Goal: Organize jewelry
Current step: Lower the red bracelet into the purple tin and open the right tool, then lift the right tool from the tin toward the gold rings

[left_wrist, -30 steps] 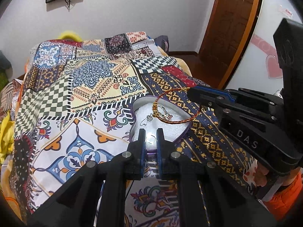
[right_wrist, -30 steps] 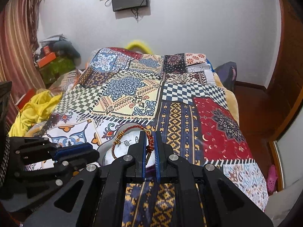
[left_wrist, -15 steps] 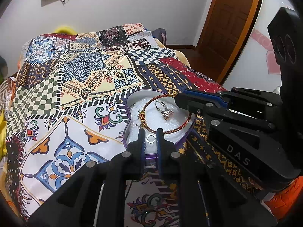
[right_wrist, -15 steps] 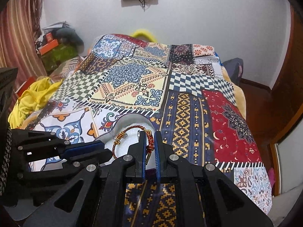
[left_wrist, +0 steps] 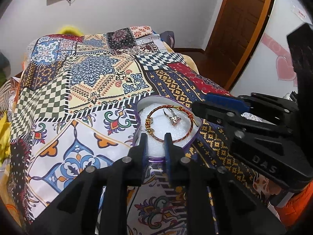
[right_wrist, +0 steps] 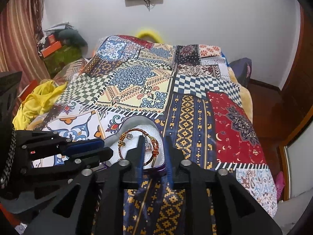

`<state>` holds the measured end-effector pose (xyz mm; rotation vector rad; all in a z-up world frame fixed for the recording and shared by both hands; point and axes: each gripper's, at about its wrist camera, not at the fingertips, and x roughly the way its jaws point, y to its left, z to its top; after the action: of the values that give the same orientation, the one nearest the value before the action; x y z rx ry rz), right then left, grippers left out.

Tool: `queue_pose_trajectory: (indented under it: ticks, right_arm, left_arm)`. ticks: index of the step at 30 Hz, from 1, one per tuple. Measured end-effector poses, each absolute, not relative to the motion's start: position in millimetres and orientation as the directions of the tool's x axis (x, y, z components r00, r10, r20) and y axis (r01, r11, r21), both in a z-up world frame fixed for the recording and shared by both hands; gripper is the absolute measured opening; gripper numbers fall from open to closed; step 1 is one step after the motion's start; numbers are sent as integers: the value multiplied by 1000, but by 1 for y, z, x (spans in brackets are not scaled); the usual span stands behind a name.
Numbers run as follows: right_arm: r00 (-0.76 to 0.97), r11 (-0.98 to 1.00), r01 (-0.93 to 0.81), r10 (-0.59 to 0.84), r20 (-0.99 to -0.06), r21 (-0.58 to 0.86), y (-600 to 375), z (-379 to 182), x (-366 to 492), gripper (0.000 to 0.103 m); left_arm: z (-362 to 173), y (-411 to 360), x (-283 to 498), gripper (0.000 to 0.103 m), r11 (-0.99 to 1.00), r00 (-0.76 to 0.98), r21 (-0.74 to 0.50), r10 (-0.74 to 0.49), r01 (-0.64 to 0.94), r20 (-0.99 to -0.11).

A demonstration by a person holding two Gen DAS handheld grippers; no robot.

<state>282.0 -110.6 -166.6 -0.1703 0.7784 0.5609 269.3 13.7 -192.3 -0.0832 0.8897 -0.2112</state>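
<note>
On the patchwork bedspread (left_wrist: 93, 90), heart-shaped box (left_wrist: 154, 100) holds bracelet (left_wrist: 170, 124) and ring (left_wrist: 173, 117). Left gripper (left_wrist: 155, 140) and right gripper (right_wrist: 153, 144) jaws opening, both released, nothing pinched.

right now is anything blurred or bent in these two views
Left wrist view: fisheye bends the door frame and darkens the corners; ring and bracelet stay sharp. Right wrist view: same bend at the edges; right claw fingers smear with motion as they open.
</note>
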Motion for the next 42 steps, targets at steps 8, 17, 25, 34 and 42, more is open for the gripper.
queue_pose_trajectory:
  ticks: [8, 17, 25, 34, 42]
  right_arm:
    - [605, 848, -527, 420, -676, 55, -121, -150, 266, 33]
    - [624, 851, -522, 424, -656, 54, -130, -137, 242, 33]
    - [609, 856, -511, 419, -673, 70, -136, -144, 223, 34]
    - [555, 858, -504, 405, -727, 93, -135, -172, 209, 34]
    - [477, 838, -531, 415, -775, 122, -119, -199, 201, 34]
  left_arm:
    - [-169, 19, 253, 29, 981, 648, -144, -194, 130, -737]
    - [-145, 21, 225, 32, 986, 677, -113, -167, 125, -717]
    - [-147, 25, 197, 35, 989, 668, -84, -143, 119, -730]
    - [-170, 35, 172, 35, 990, 625, -93, -138, 104, -769]
    - [-190, 35, 162, 35, 989, 589, -95, -143, 112, -795]
